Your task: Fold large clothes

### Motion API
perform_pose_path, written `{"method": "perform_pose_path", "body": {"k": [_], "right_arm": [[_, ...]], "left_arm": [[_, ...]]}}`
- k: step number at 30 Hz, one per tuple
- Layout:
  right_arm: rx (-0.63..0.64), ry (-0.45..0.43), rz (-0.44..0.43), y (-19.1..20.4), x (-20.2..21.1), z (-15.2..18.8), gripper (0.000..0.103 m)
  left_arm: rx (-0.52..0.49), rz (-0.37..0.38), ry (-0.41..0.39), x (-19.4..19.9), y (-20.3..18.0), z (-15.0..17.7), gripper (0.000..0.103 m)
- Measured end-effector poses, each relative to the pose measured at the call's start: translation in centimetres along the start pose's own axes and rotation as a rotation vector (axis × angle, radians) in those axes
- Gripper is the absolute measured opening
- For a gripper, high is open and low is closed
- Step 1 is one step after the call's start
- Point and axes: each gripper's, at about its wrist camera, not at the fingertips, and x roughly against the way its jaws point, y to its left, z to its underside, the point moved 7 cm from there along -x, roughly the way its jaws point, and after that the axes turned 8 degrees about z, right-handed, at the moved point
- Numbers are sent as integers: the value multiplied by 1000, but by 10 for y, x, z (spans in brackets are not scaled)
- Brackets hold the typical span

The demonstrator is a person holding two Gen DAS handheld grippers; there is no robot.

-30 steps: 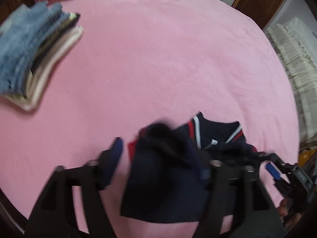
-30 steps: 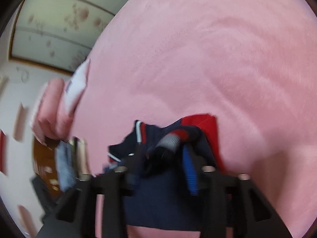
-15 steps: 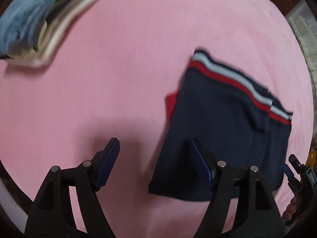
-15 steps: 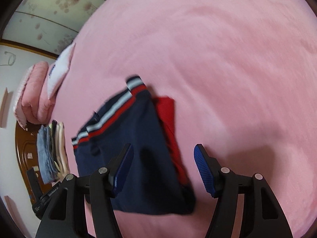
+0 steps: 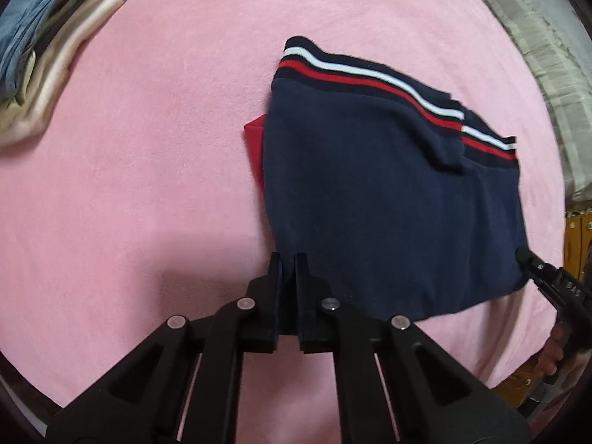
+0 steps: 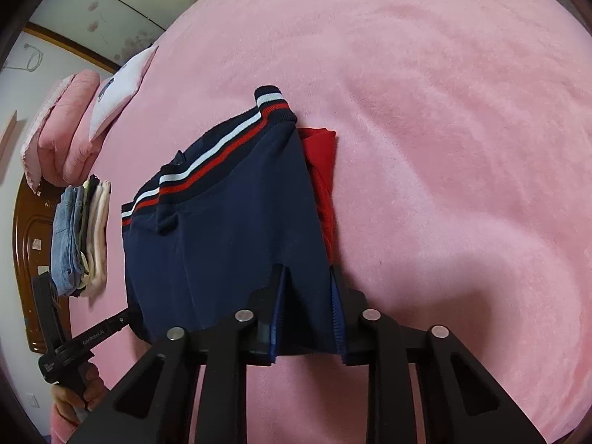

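A navy garment (image 5: 388,192) with a red and white striped hem and a red part at its side lies folded flat on the pink bed (image 5: 148,148). My left gripper (image 5: 288,262) is shut on its near left corner. In the right wrist view the same garment (image 6: 229,222) lies in front of my right gripper (image 6: 309,277), whose fingers are narrowly apart around the garment's near right edge, pinching the cloth. The right gripper also shows in the left wrist view (image 5: 525,259) at the garment's far corner, and the left gripper in the right wrist view (image 6: 125,318).
A stack of folded clothes (image 5: 44,48), denim on top, lies at the bed's upper left; it also shows in the right wrist view (image 6: 81,233). Pink and white pillows (image 6: 81,118) lie at the bed's head. A wooden headboard (image 6: 33,259) and white bedding (image 5: 547,85) flank the bed.
The garment went from bunched in the air to spread flat on the bed. Both grippers opened, then closed again on its near edge.
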Motion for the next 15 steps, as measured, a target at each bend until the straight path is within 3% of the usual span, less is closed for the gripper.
{"method": "perform_pose_path", "body": {"k": [3,6,10,13,15], "right_arm": [[-3,9,5,-16,10,9,9],[-7,16,12,-18,13,18,6],[-6,41,20,-26,15,32,6],[14,-22,-5,-23,27,28,6],[17,-37,1,-17,23,25,12]], "left_arm": [[28,33,-4,6,4,13,3],[45,48,4,5,6,24,3],[19,8,-32,4,4,24,3],[8,-18,-31,4,2,22,3],[3,-40,-20,5,-6,18,7]]}}
